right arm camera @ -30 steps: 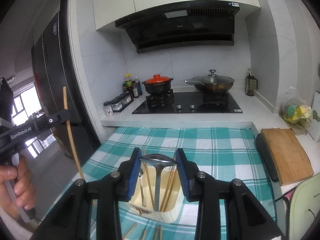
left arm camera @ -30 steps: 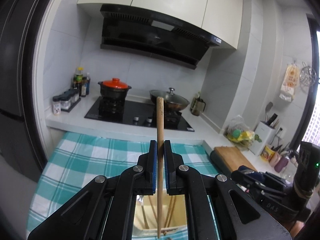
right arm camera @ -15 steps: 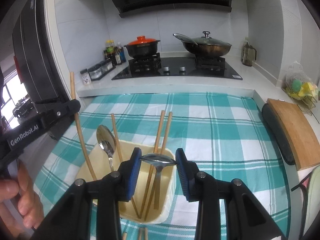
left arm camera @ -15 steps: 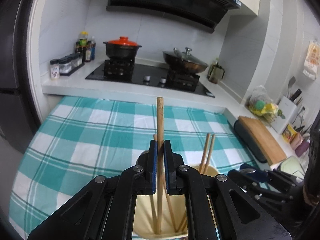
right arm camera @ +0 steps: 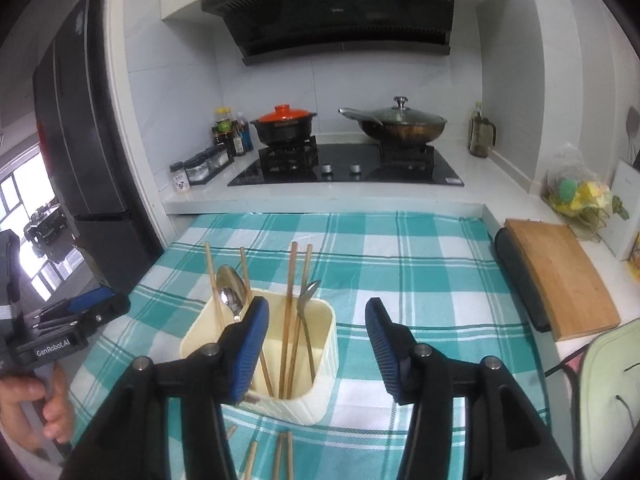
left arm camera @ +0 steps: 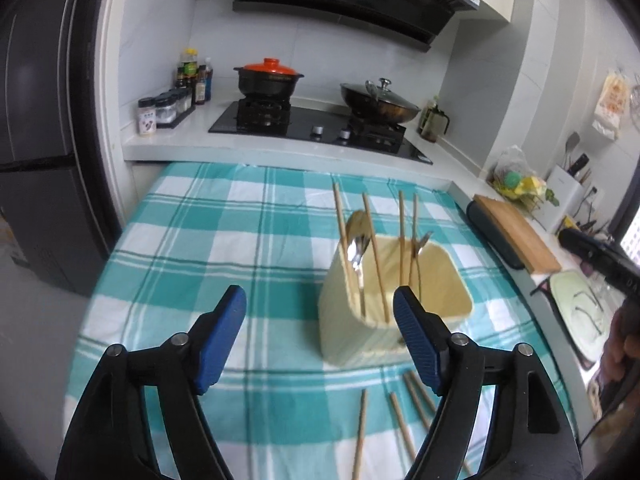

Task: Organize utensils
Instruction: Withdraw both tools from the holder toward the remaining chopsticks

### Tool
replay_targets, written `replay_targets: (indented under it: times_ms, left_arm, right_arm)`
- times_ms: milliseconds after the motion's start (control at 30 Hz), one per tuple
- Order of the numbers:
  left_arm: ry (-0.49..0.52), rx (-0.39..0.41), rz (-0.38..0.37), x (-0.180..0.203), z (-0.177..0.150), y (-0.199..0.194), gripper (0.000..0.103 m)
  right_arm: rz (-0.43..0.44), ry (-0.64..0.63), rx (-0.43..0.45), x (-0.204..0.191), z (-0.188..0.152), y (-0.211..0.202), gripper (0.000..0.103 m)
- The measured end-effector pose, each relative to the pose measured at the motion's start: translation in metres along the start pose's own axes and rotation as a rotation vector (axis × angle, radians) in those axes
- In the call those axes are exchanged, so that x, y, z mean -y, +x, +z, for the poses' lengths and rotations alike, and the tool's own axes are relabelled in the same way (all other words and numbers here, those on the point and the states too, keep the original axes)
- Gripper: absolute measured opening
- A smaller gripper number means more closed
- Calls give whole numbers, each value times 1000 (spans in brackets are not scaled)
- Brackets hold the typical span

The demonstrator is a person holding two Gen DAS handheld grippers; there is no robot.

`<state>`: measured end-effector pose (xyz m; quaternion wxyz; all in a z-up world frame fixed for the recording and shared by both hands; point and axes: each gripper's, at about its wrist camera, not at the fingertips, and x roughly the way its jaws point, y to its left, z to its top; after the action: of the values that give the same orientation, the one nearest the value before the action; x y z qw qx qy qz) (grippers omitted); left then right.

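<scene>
Both grippers held a utensil a second ago, the left a wooden chopstick and the right a metal spoon; now each is released, and both pieces stand in the cream utensil holder [right arm camera: 316,364]. Nearest, the left gripper [left arm camera: 320,340] has its blue-padded jaws opening with nothing between them, hanging over the teal checked tablecloth [left arm camera: 200,240] just left of the holder. The right gripper [right arm camera: 316,350] is opening too, its left pad in front of the holder's near rim and nothing pressed between the pads. Loose chopsticks [left arm camera: 400,420] lie flat on the cloth just in front of the holder. Inside it, four chopsticks [right arm camera: 290,300] lean upright beside two spoons [right arm camera: 232,292], bowls up. At the left edge of the right wrist view a hand [right arm camera: 36,408] grips the left gripper's handle. Farther right a wooden cutting board [right arm camera: 560,280] rests on the counter. At the back, a black pot with a red lid [right arm camera: 286,124] and a lidded wok [right arm camera: 404,124] sit on the stove [right arm camera: 344,168].
</scene>
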<state>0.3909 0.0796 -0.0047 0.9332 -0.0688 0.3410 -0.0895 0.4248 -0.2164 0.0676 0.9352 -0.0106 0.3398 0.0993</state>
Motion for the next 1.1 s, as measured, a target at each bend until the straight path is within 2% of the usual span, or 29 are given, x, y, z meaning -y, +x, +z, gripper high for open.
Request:
replay_targets:
  times_ms: [100,200,333,433,567,667,733,867,1100]
  left_arm:
    - [34,-53,43,-16,-47,-26,88]
    - [32,-121,56,-30,-103,-35,88]
    - [-59,-153,62,-49,-170,-30,88]
    - [-155,-164,86,-63,-201,-17,88]
    - [-150,-158,118,-63,-217,-7,88]
    - [-128,-141,109,-60,-220,-4,88]
    - [-128,-138,111,-60,-222,-2,88]
    - [-127,-134,135,-59,-228,0,88]
    - [-65,-99,184,-48,-230,-9,88]
  right_arm:
    - [12,-49,35,-1,-22,-44,67]
    - [-4,-72,11,1,-64,-67,69]
    - [-61,-69,-54,6,-141,-70,74]
    - [-92,3,-102,19,-197,-59,74]
    - [-151,115,-173,38,-251,-40,74]
    - [-172,132,-207,44,-270,-30,74]
    - [-196,114,-215,44,-275,-23,74]
    - [-199,160,-261,52,-282,-14,74]
    - [-169,209,-241,59,-284,-17,74]
